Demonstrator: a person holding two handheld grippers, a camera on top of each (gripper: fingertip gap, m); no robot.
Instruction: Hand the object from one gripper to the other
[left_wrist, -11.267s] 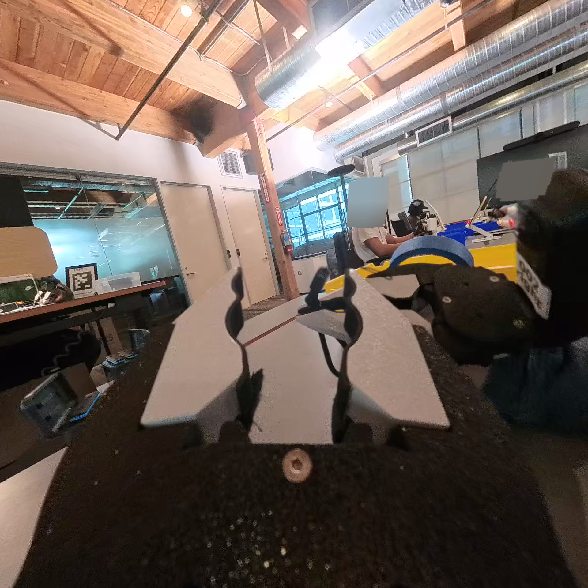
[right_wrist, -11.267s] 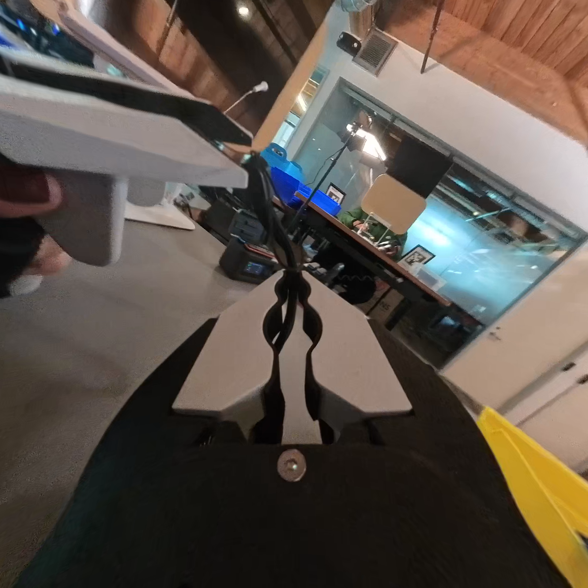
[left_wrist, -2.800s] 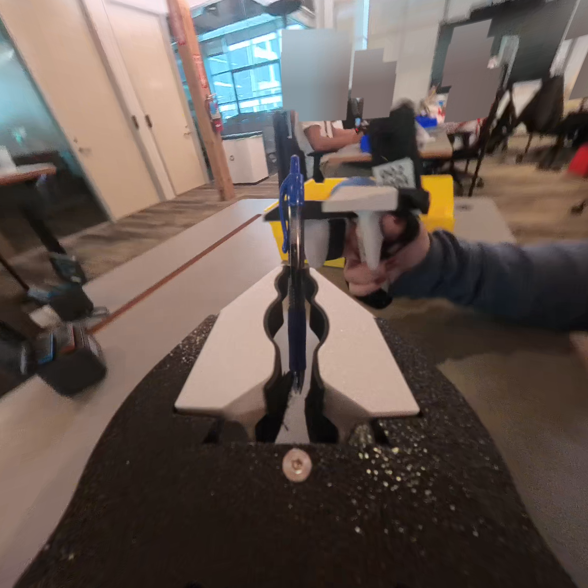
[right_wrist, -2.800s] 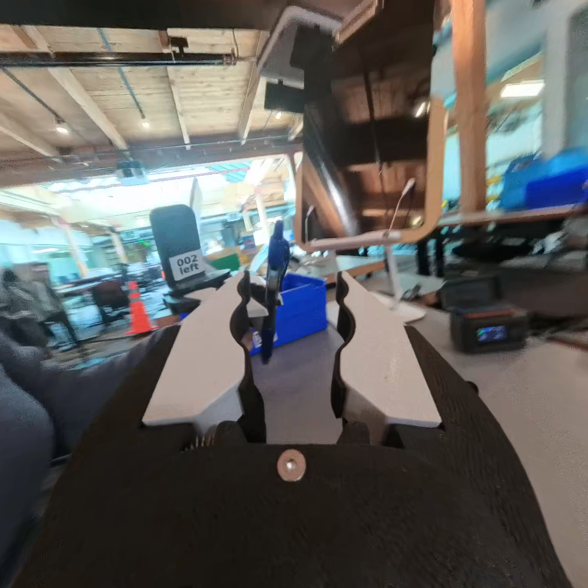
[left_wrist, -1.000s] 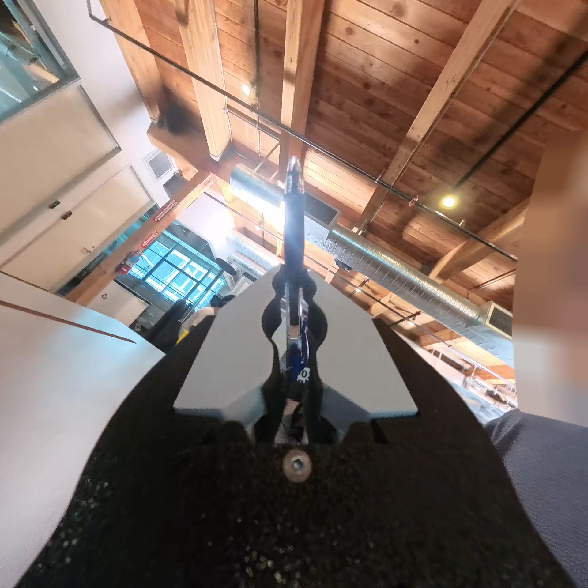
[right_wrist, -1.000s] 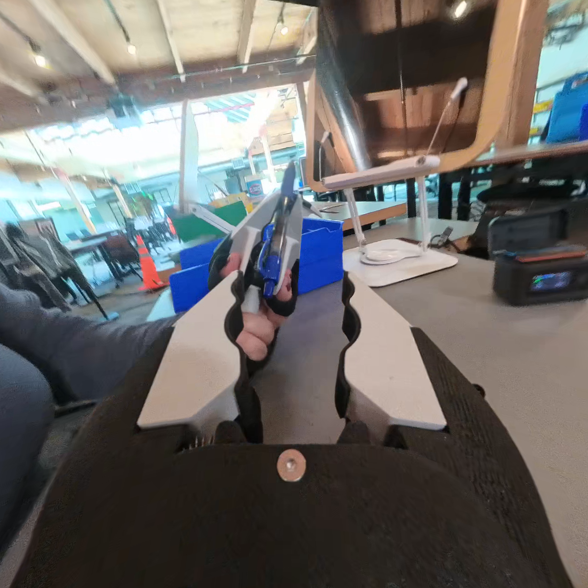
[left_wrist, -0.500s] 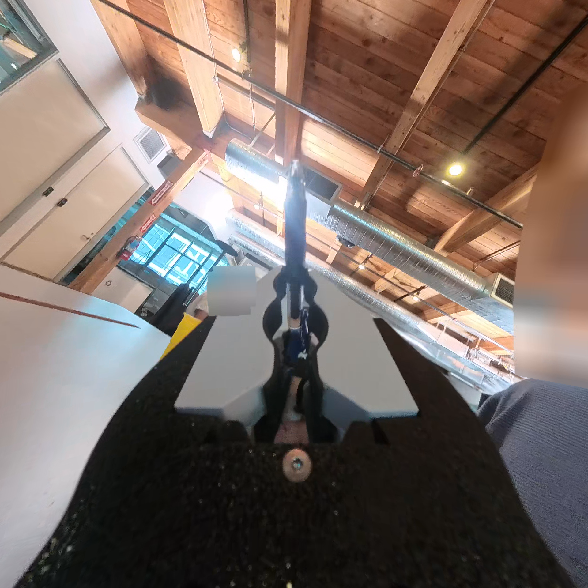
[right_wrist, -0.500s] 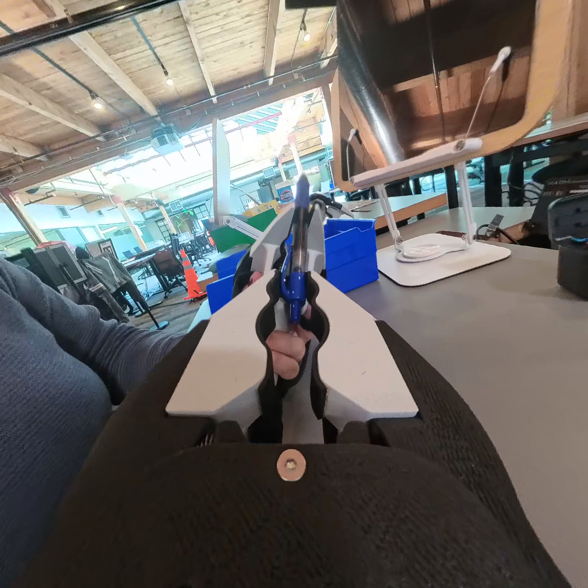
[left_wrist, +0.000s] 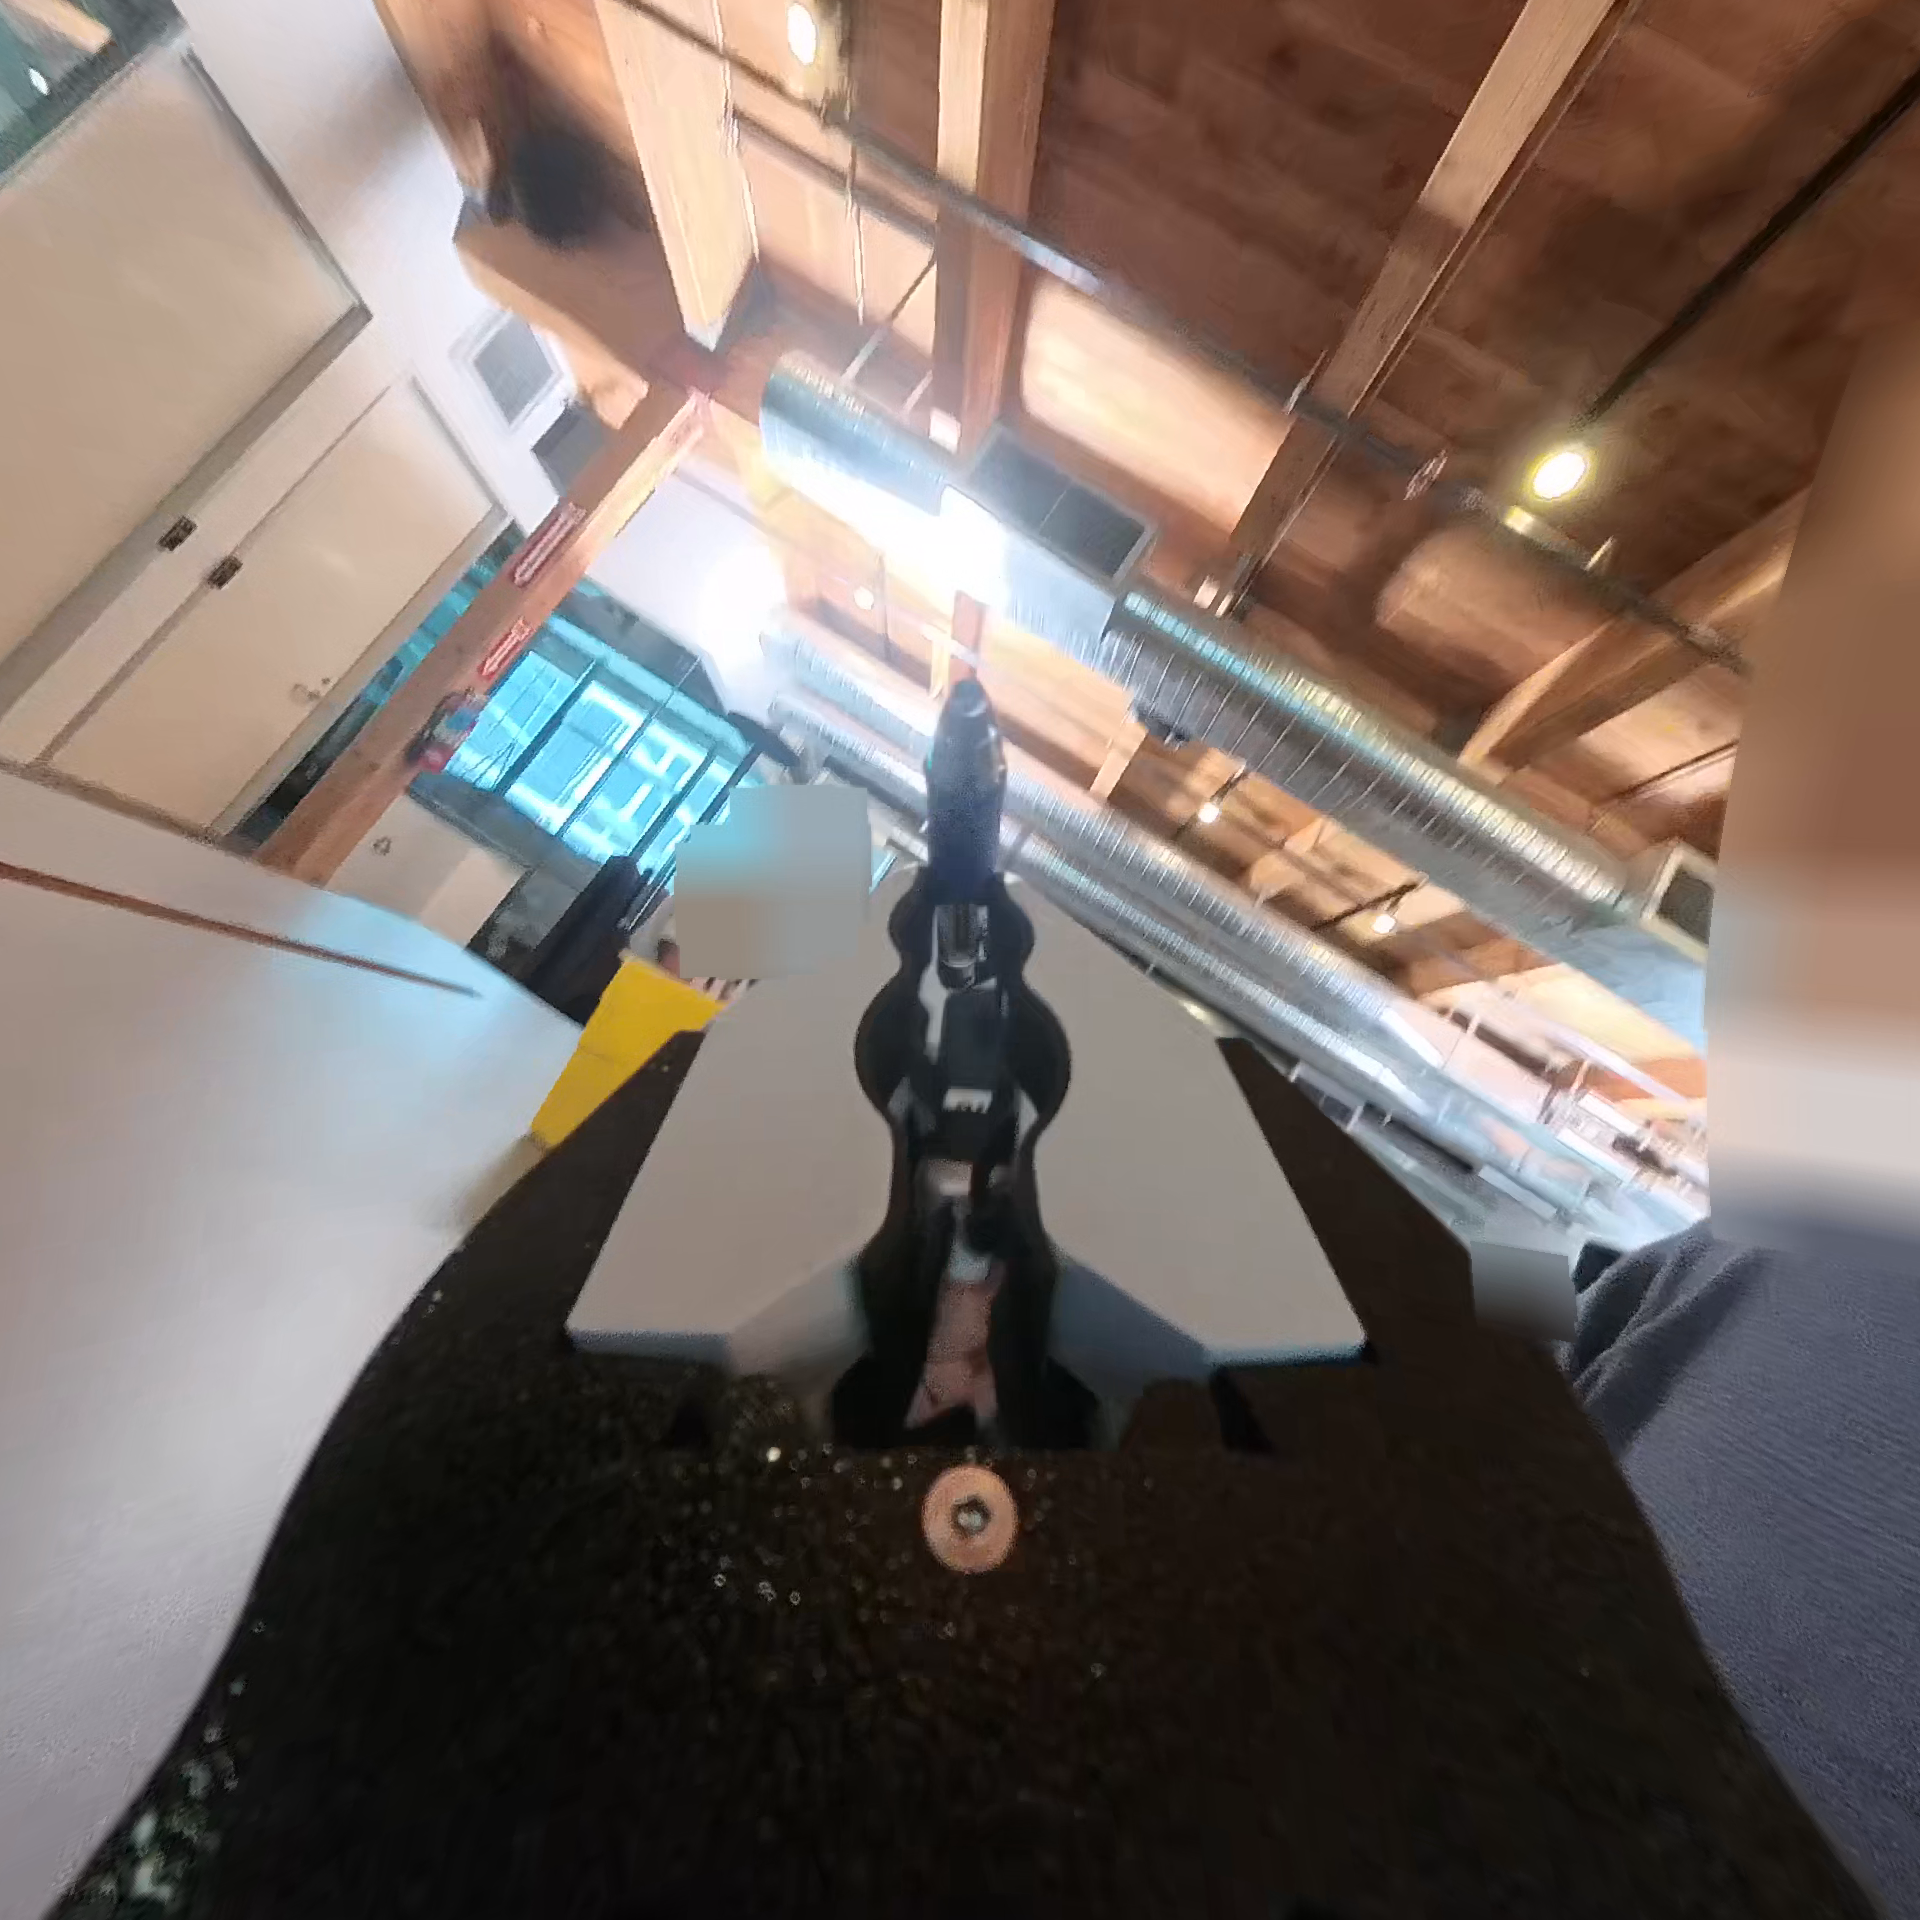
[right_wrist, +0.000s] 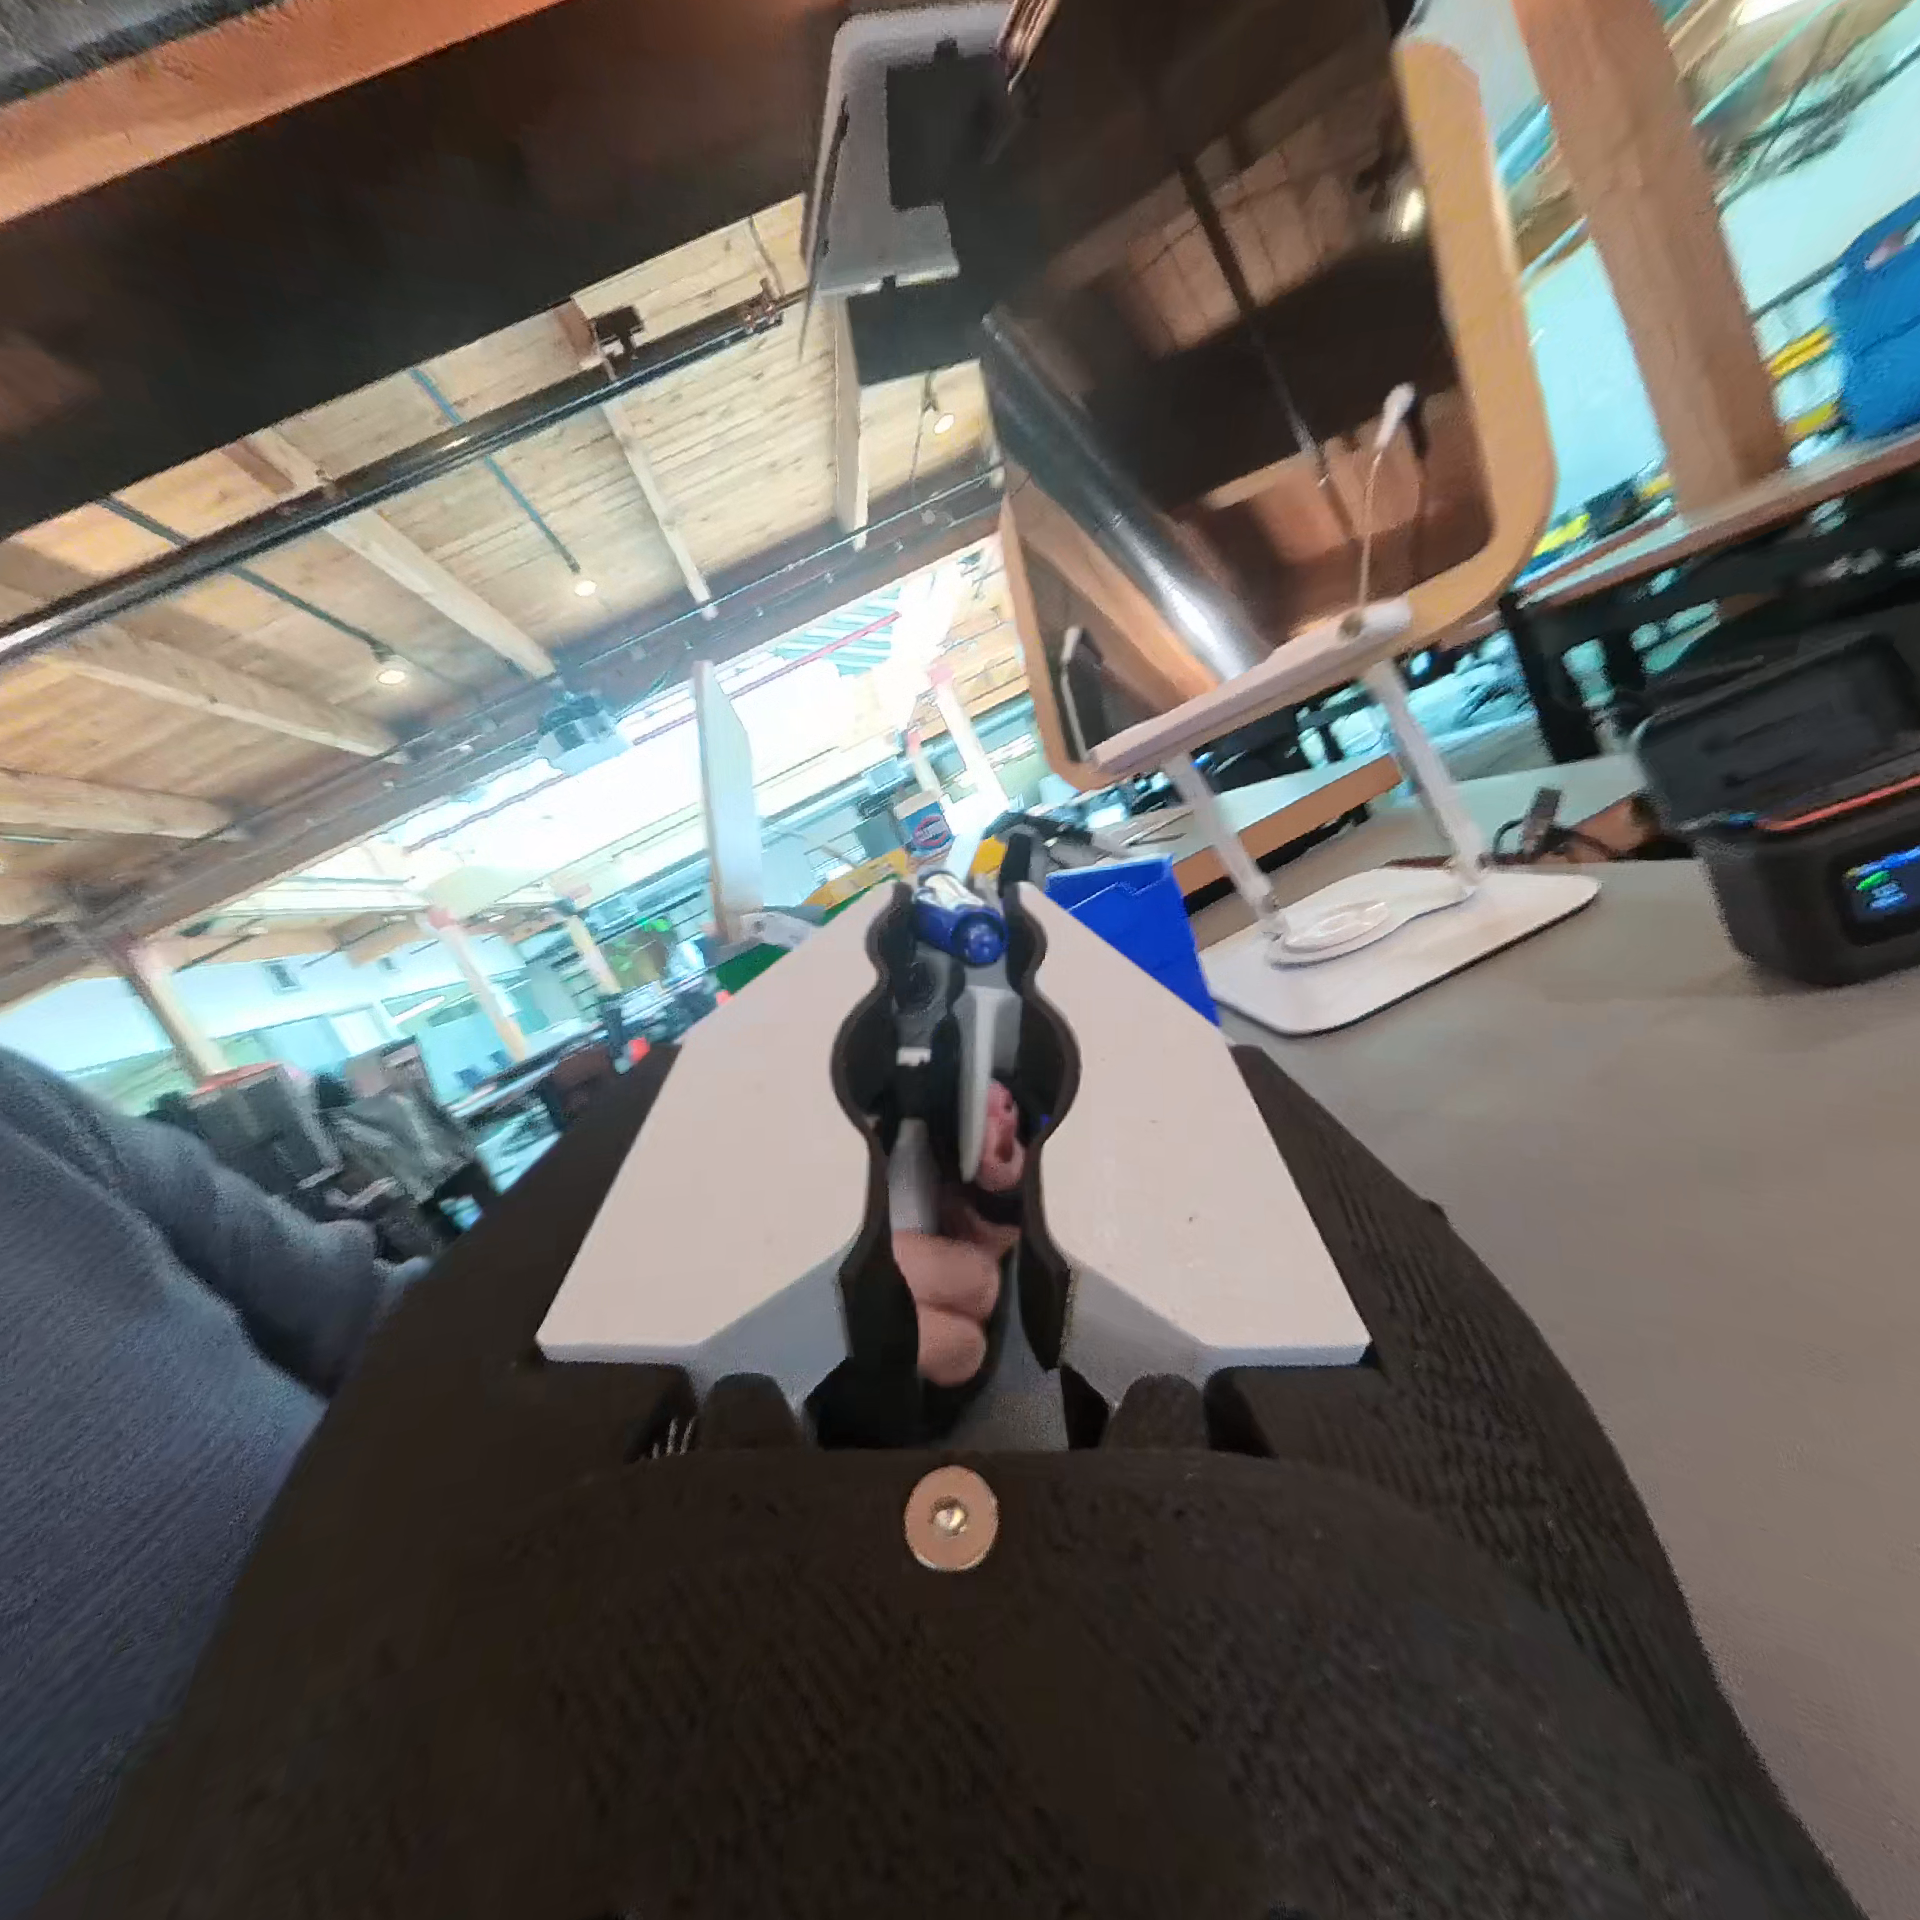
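The object is a blue and clear pen with a dark tip (left_wrist: 966, 748). My left gripper (left_wrist: 966, 894) is shut on the pen, which sticks out past its tips toward the wooden ceiling. My right gripper (right_wrist: 956, 899) is also shut on the pen, whose blue end (right_wrist: 961, 920) shows at its tips. Through the gap behind the right gripper's pads I see a grey finger of the left gripper (right_wrist: 977, 1049) and the hand holding it (right_wrist: 956, 1299). The two grippers are close together, both above the table.
A grey table (right_wrist: 1558, 1195) carries a white stand (right_wrist: 1403, 935), a blue bin (right_wrist: 1132, 925) and a black device with a small screen (right_wrist: 1829, 862). A grey sleeve (right_wrist: 125, 1299) is at the left. In the left wrist view a white surface (left_wrist: 208, 1143) lies at the left. My two grippers' fingertips are within a few centimetres of each other.
The right gripper was open and apart from the pen one second ago; it closed around the pen. Both views have since tilted, and the pen looks shorter in the left wrist view.
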